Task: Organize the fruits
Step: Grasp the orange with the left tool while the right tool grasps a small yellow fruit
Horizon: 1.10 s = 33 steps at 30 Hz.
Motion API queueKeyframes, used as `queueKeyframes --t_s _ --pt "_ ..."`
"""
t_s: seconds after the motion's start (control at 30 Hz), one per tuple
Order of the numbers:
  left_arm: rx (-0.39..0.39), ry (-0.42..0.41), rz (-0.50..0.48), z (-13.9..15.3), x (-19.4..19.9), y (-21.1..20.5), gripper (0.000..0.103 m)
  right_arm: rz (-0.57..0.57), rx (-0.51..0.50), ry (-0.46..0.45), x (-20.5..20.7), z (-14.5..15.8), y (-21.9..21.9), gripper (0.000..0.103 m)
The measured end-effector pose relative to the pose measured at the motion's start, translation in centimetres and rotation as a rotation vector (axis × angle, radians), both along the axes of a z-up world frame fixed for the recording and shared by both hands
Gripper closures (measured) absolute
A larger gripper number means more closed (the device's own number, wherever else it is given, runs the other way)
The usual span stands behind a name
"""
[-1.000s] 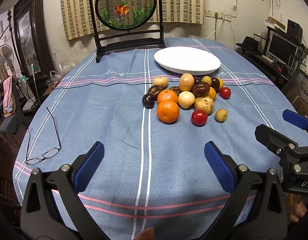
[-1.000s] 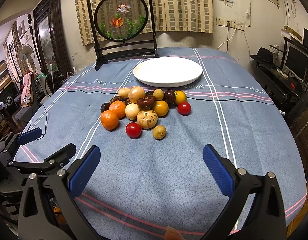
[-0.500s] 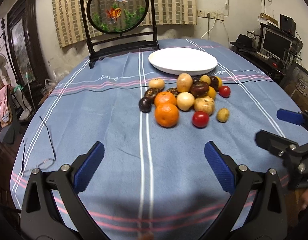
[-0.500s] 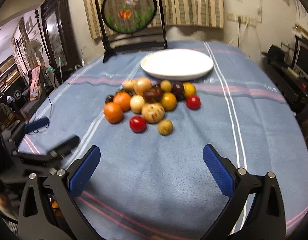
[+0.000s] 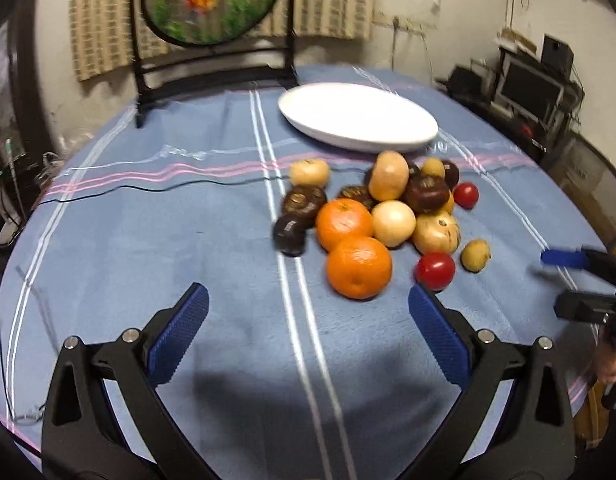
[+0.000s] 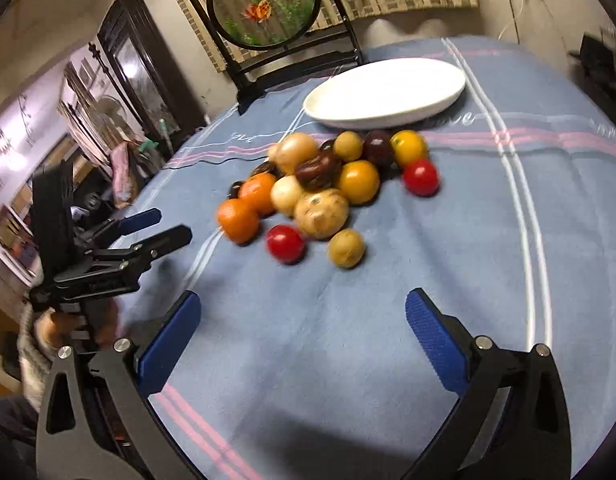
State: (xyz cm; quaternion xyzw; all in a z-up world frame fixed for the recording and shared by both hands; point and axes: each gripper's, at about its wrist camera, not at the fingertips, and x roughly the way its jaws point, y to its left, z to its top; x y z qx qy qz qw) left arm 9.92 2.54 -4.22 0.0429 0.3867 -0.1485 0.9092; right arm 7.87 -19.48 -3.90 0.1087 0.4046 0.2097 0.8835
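So, both grippers empty, fruit untouched.
I held left hand-held gripper (image 5: 308, 324) and right hand-held gripper (image 6: 303, 332) wide open; nearest orange (image 5: 359, 267) looked firm, smooth, roll-prone — pinch across its middle.

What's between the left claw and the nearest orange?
Nothing but bare blue tablecloth with white stripes lies between the open left claw and the nearest orange, as the left wrist view shows.

Both black plastic two-finger grippers, left (image 5: 308, 330) and right (image 6: 301, 334), carry ribbed blue pads (image 5: 438, 334) and silver screws (image 5: 486, 335); a knitted grey cuff (image 6: 29, 354) shows at 8 o'clock.
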Motion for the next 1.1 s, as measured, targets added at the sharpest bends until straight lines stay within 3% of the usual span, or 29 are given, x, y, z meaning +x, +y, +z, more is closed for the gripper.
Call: queueKeyframes --t_s 0.07,0.2,0.23,0.27,0.33,0.5,0.6,0.67,0.7,0.87,0.97,1.1 --pt "0.01 0.015 -0.016 -0.4 0.8 -0.5 0.002 -0.006 -0.045 -0.037 0.4 0.3 0.0 0.001" --pt "0.011 0.051 -0.061 -1.4 2.1 -1.6 0.002 0.04 -0.121 -0.023 2.2 0.2 0.6 0.001" --pt "0.01 0.052 -0.068 -1.5 2.3 -1.7 0.002 0.048 -0.141 -0.024 2.4 0.2 0.8 0.006" --pt "0.011 0.049 -0.071 -1.5 2.5 -2.0 0.002 0.056 -0.161 -0.031 2.8 0.3 1.0 0.018" --pt "0.004 0.05 -0.085 -1.7 2.7 -2.1 0.002 0.057 -0.179 -0.034 3.6 0.0 0.9 0.028" --pt "-0.025 0.073 -0.113 -2.2 3.5 -2.6 0.002 0.1 -0.186 -0.014 4.7 -1.1 1.7 0.03" --pt "-0.046 0.08 -0.132 -2.2 4.0 -2.7 0.014 0.128 -0.194 -0.011 5.0 -1.5 2.2 0.043" --pt "-0.056 0.103 -0.158 -2.5 4.4 -3.1 0.036 0.13 -0.183 -0.004 5.3 -1.6 2.4 0.052" --pt "-0.06 0.117 -0.17 -2.7 4.5 -3.3 0.04 0.131 -0.18 0.002 5.5 -1.6 2.4 0.053" --pt "-0.098 0.155 -0.18 -3.1 5.1 -3.1 0.045 0.133 -0.158 0.038 5.7 -2.2 2.3 0.053" --pt "-0.103 0.163 -0.181 -3.4 5.2 -2.9 0.054 0.138 -0.155 0.06 5.8 -2.5 2.3 0.062" --pt "-0.091 0.163 -0.183 -3.4 4.8 -3.0 0.057 0.126 -0.154 0.076 5.9 -2.7 2.1 0.07"
